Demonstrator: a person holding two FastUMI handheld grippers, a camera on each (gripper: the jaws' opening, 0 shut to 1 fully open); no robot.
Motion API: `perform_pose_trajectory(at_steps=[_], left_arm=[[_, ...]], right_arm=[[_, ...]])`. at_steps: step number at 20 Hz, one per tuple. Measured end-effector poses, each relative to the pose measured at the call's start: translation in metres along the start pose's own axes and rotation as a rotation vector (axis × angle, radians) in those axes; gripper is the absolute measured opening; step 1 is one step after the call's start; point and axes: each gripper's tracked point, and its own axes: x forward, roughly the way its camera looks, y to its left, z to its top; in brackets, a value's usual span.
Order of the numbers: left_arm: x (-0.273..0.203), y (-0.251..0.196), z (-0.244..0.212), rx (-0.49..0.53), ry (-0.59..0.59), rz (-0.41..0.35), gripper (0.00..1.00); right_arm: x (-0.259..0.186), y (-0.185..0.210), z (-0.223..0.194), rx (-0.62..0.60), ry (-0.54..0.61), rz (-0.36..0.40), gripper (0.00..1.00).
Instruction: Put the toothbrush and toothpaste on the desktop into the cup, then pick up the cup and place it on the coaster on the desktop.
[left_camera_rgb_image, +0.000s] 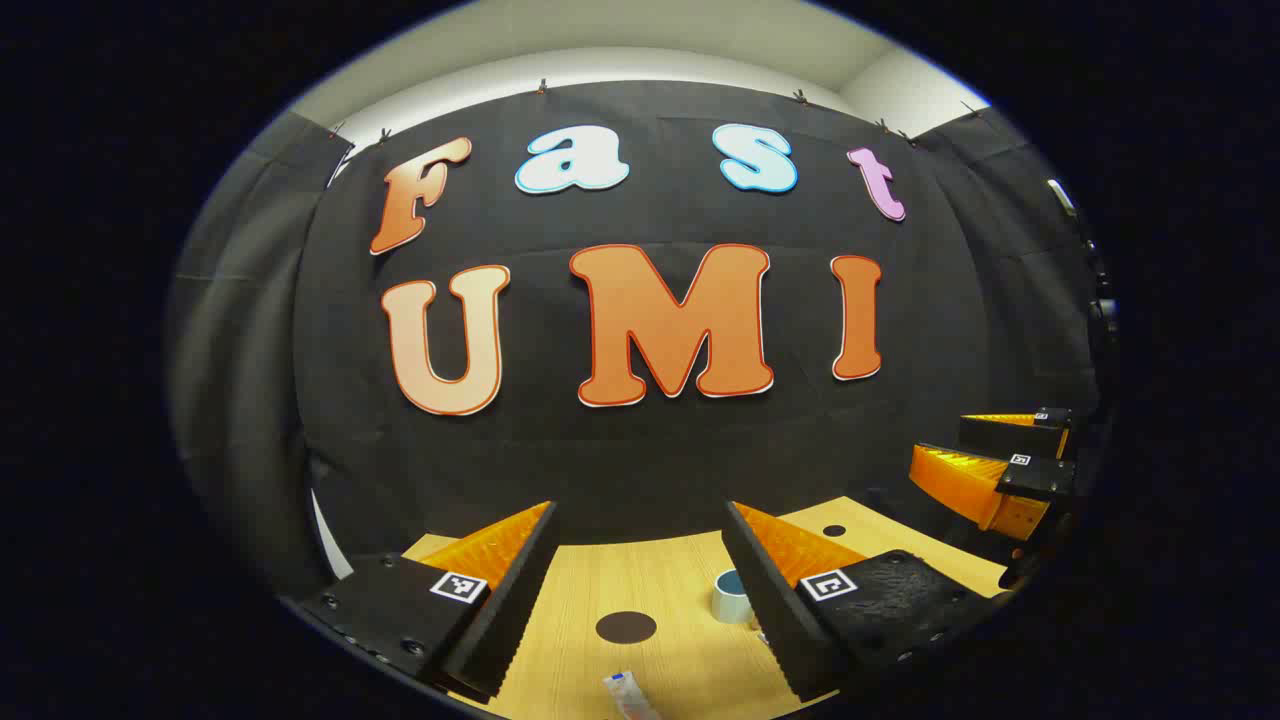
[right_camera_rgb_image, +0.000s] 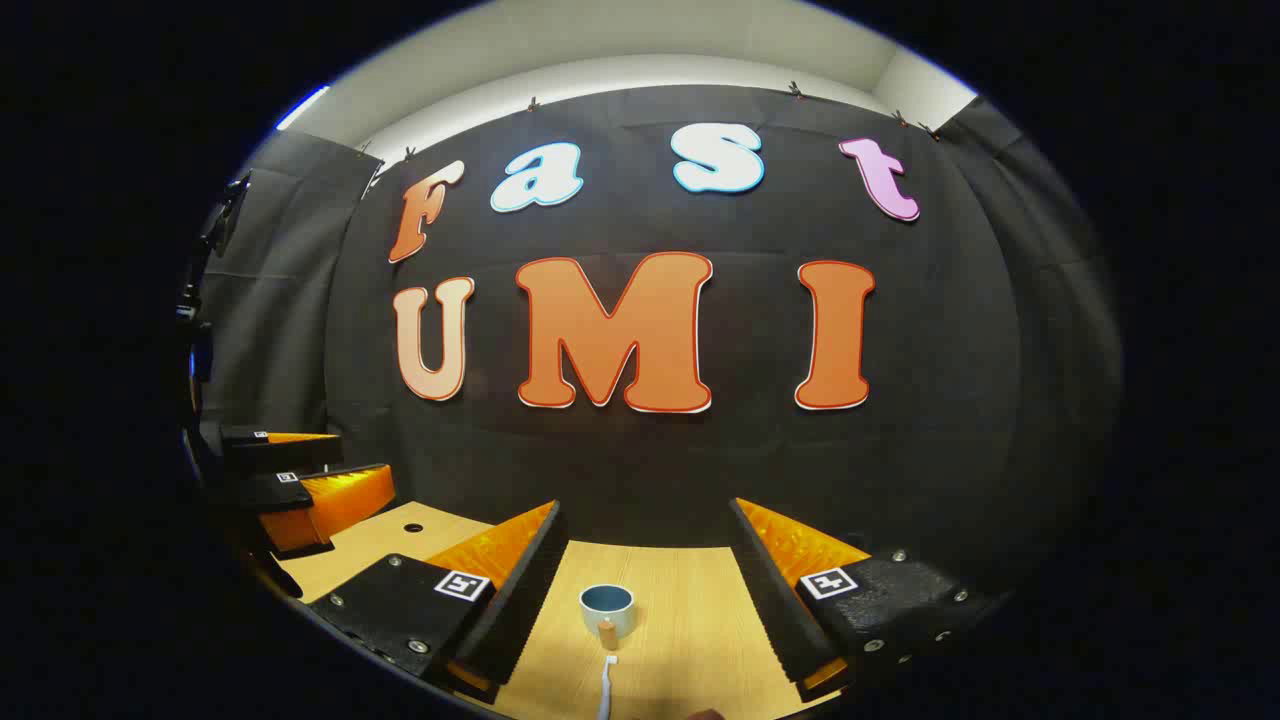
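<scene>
desktop (right_camera_rgb_image: 690, 600): one cup (right_camera_rgb_image: 607, 609), one toothbrush (right_camera_rgb_image: 606, 685), one toothpaste (left_camera_rgb_image: 628, 694), one coaster (left_camera_rgb_image: 626, 627); both hand-held grippers spread.

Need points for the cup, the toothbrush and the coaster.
cup (right_camera_rgb_image: 607, 608), right gripper view, on its front wall under the rim.
toothbrush (right_camera_rgb_image: 606, 688), right gripper view, on the white handle.
coaster (left_camera_rgb_image: 626, 627), left gripper view, on the middle of the dark round disc.

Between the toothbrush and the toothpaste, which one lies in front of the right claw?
The toothbrush: a thin white stick between the right claw's fingers, before the cup. The toothpaste lies before the left claw.
</scene>
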Motion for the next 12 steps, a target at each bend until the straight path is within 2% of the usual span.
perform_pose_trajectory(at_steps=[2, 6, 9, 12], left_arm=[[0.007, 0.004, -0.007, -0.056, 0.009, -0.03, 0.98], [0.012, 0.023, -0.007, -0.072, -0.013, -0.015, 0.98], [0.013, 0.025, -0.003, -0.063, -0.03, -0.04, 0.97], [0.013, 0.035, 0.001, -0.046, -0.036, -0.044, 0.98]], right_arm=[[0.004, 0.007, -0.002, -0.012, 0.009, -0.011, 0.97], [0.005, 0.021, -0.008, -0.052, 0.03, -0.014, 0.97], [0.004, 0.038, -0.02, -0.027, 0.077, 0.031, 0.97], [0.011, 0.043, -0.026, -0.027, 0.107, 0.014, 0.97]])
